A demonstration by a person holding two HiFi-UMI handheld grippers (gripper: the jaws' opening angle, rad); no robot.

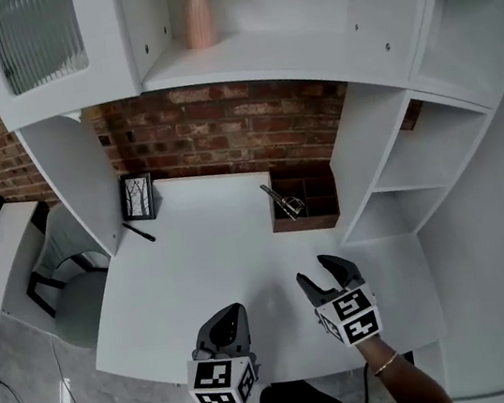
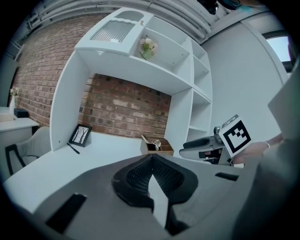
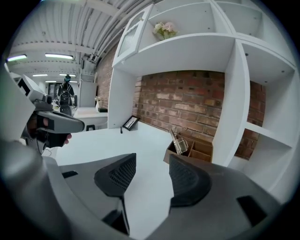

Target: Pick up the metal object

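Observation:
The metal object is a shiny wire-and-handle utensil. It leans out of the left compartment of a brown wooden box at the back of the white desk, against the brick wall. The right gripper view shows the metal object ahead and slightly right, well beyond the jaws. My right gripper hovers over the desk's front part, open and empty. My left gripper sits near the front edge with its fingers pressed together and nothing between them. The left gripper view has the box far ahead.
A small black picture frame leans at the desk's back left, with a black pen lying beside it. White shelf uprights flank the desk on both sides. A pink vase stands on the shelf above. A grey chair stands at the left.

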